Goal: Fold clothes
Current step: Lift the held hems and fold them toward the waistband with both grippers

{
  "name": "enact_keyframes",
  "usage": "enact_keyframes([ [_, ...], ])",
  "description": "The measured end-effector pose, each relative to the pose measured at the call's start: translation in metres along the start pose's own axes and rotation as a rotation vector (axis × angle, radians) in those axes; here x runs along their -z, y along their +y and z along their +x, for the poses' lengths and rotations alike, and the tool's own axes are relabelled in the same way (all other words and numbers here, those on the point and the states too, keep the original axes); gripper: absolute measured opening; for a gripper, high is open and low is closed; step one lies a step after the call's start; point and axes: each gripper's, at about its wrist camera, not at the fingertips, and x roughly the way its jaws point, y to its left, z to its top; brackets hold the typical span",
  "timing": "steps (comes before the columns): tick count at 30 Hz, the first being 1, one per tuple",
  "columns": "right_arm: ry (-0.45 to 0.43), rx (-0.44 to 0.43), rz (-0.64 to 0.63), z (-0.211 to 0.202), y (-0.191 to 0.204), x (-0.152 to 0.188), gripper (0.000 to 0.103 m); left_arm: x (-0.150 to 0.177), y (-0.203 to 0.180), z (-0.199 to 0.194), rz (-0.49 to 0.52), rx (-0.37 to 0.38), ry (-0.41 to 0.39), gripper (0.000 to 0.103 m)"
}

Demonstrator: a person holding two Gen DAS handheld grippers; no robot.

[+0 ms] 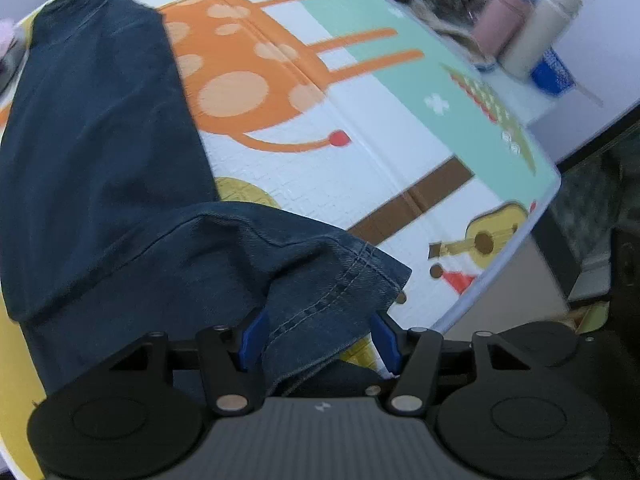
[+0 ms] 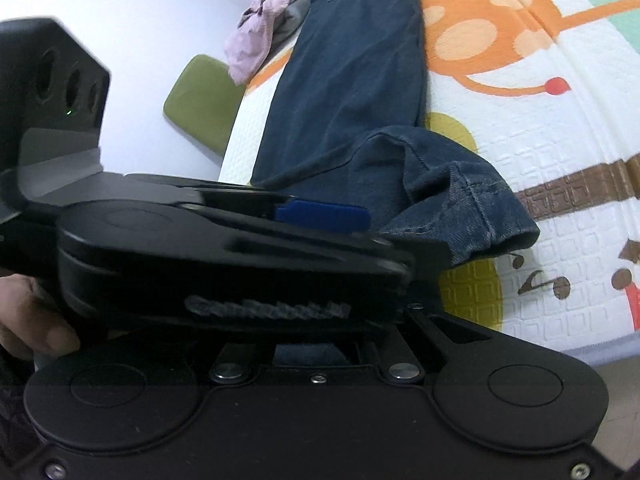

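Observation:
Dark blue jeans [image 1: 100,152] lie lengthwise on a cartoon play mat [image 1: 360,160], with one leg end folded back so its stitched hem [image 1: 352,276] rests on top. My left gripper [image 1: 320,340] is open and points down at that hem. The denim lies loosely between its blue pads [image 1: 254,336], and the right-hand pad stands apart from it. In the right wrist view the jeans [image 2: 352,80] and the hem [image 2: 480,208] show again. There the left tool's black housing [image 2: 224,264] crosses the frame and hides my right gripper's fingers. A little denim shows behind it.
A pink garment [image 2: 260,28] and a green cushion [image 2: 200,100] lie past the mat's far left side. Jars and bottles [image 1: 520,28] stand beyond the mat. The mat's corner [image 1: 552,184] drops to bare floor. A person's hand [image 2: 28,320] grips the left tool.

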Motion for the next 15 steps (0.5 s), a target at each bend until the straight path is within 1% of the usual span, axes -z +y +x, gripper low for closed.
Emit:
enact_keyframes([
  [5, -0.044, 0.015, 0.048, -0.002, -0.001, 0.009, 0.004, -0.007, -0.015, 0.008, 0.118, -0.015, 0.051, 0.06],
  [10, -0.123, 0.031, 0.107, -0.007, 0.0, 0.022, 0.004, -0.011, -0.024, 0.014, 0.209, -0.006, 0.096, 0.063],
  [15, -0.184, 0.056, 0.172, -0.01, -0.003, 0.033, 0.004, -0.013, -0.032, 0.023, 0.26, -0.015, 0.131, 0.069],
])
